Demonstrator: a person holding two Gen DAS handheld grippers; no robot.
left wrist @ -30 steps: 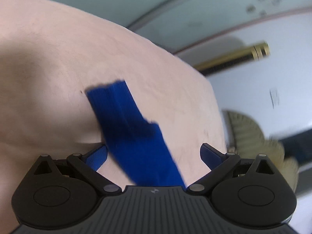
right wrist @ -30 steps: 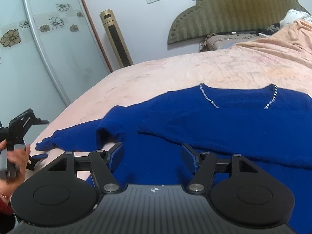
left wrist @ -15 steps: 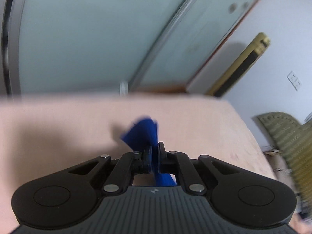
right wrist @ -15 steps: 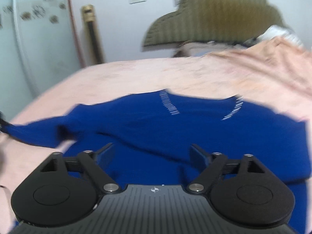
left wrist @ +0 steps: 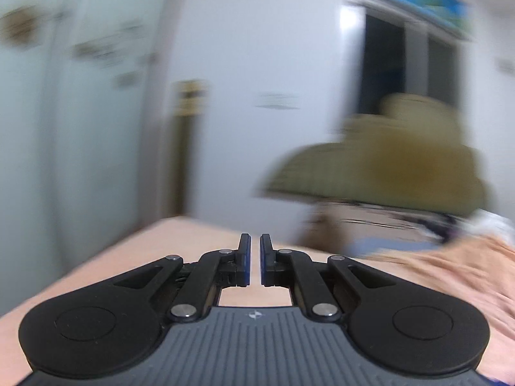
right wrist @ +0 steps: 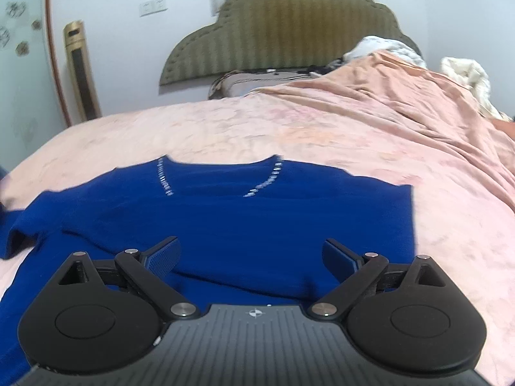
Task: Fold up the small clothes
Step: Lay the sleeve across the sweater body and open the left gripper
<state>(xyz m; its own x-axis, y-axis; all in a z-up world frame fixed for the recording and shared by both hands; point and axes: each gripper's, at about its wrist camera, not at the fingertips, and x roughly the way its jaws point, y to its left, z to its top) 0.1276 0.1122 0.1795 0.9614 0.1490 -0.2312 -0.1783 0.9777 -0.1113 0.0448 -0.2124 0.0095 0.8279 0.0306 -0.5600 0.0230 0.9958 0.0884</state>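
A dark blue sweater (right wrist: 231, 212) with a sparkly neckline lies flat on the pink bedspread (right wrist: 322, 135) in the right wrist view. Its left sleeve (right wrist: 19, 234) is bunched at the left edge. My right gripper (right wrist: 251, 254) is open and empty, hovering over the sweater's lower part. In the blurred left wrist view my left gripper (left wrist: 252, 257) has its jaws nearly together with a thin gap and nothing visible between them. It points over the bed toward the headboard. The sweater does not show in that view.
An olive padded headboard (right wrist: 280, 25) stands at the far end with pillows (right wrist: 235, 80) below it. A rumpled pink cover (right wrist: 402, 96) and white bedding (right wrist: 463, 70) lie at the right. A gold tower heater (right wrist: 80, 70) and a glass wardrobe door (right wrist: 22, 64) stand at the left.
My left gripper shut on the blue sleeve end, then swung up and right; no sleeve shows between its fingers now. My right gripper moved right over the sweater and stayed open.
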